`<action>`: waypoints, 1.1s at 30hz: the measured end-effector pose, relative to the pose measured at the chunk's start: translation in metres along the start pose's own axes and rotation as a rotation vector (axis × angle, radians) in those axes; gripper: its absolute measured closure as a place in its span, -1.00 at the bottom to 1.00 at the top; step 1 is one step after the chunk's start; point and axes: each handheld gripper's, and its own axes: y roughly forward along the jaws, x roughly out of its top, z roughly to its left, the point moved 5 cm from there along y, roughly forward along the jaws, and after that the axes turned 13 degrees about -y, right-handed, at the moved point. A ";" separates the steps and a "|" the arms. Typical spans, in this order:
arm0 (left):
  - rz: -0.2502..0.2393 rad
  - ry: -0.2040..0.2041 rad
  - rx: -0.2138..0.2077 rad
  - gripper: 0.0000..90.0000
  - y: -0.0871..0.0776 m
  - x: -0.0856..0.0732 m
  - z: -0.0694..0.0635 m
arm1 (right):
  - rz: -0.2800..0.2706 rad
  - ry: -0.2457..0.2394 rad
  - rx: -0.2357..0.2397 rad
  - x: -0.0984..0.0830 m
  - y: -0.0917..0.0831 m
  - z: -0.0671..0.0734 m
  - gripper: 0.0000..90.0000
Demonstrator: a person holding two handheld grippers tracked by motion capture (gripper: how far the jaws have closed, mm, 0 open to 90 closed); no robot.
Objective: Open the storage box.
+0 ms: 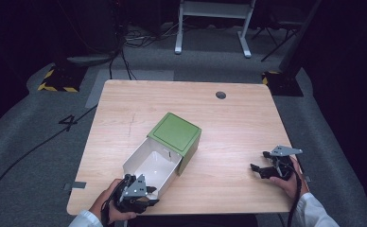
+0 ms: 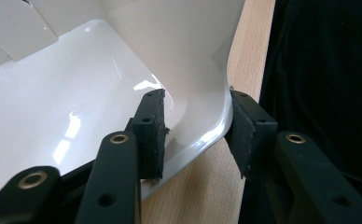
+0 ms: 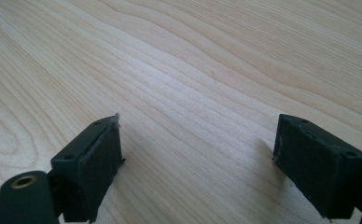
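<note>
high view: a green box [image 1: 176, 136] is seen lying on its side near the middle of the wooden table [image 1: 238, 127], its white flap [image 1: 149, 166] spread toward the near edge. the left gripper [image 1: 141, 199] is placed at that flap's near corner; the right gripper [image 1: 262, 161] is rested well apart, with bare table between.

left gripper view: the jaws are set astride the flap's curved wall [image 2: 202, 84], partly open, a gap visible at the outer pad; closing appears the step in hand, then folding calls for room beside the table edge.

right gripper view: the jaws are held wide apart over bare wood, nothing held.
</note>
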 end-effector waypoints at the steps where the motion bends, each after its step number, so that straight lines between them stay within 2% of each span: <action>1: 0.000 0.000 0.000 0.22 0.000 0.000 0.000 | 0.000 0.000 0.000 0.000 0.000 0.000 -0.66; 4: 0.002 0.015 0.003 0.13 -0.001 0.001 -0.002 | 0.000 0.000 0.000 0.000 0.000 0.000 -0.66; 7: -0.015 0.016 -0.001 0.04 -0.004 0.004 -0.006 | 0.000 0.000 0.000 0.000 0.000 0.000 -0.66; 9: -0.023 0.013 0.011 -0.01 -0.008 0.006 -0.007 | 0.000 0.000 0.000 0.000 0.000 0.000 -0.66; 11: -0.047 0.017 0.015 -0.06 -0.013 0.010 -0.007 | 0.000 0.000 0.000 0.000 0.000 0.000 -0.66; 16: -0.134 -0.002 0.048 -0.18 -0.030 0.021 -0.006 | 0.000 0.000 0.000 0.000 0.000 0.000 -0.66; 17: -0.134 -0.002 0.048 -0.20 -0.030 0.021 -0.006 | 0.000 0.000 0.000 0.000 0.000 0.000 -0.66; 21: -0.174 0.003 0.104 -0.25 -0.042 0.027 -0.002 | 0.000 0.000 0.000 0.000 0.000 0.000 -0.66; 22: -0.194 -0.007 0.129 -0.31 -0.048 0.030 0.001 | 0.000 0.000 0.000 0.000 0.000 0.000 -0.66; 23: -0.194 -0.007 0.129 -0.33 -0.048 0.030 0.001 | 0.000 0.000 0.000 0.000 0.000 0.000 -0.66; 24: -0.214 -0.015 0.151 -0.35 -0.053 0.031 0.004 | -0.001 0.001 0.000 0.000 0.000 0.000 -0.66; 25: -0.214 -0.015 0.151 -0.35 -0.053 0.031 0.004 | 0.000 0.000 0.000 0.000 0.000 0.000 -0.66; 26: -0.233 -0.020 0.172 -0.36 -0.058 0.032 0.007 | 0.000 0.000 0.000 0.000 0.000 0.000 -0.66; 27: -0.233 -0.020 0.172 -0.36 -0.058 0.032 0.007 | 0.000 0.000 0.000 0.000 0.000 0.000 -0.66; 30: -0.270 -0.031 0.208 -0.39 -0.068 0.034 0.013 | 0.000 0.000 0.000 0.000 0.000 0.000 -0.66; 33: -0.314 -0.047 0.264 -0.39 -0.080 0.036 0.021 | 0.000 0.000 0.000 0.000 0.000 0.000 -0.66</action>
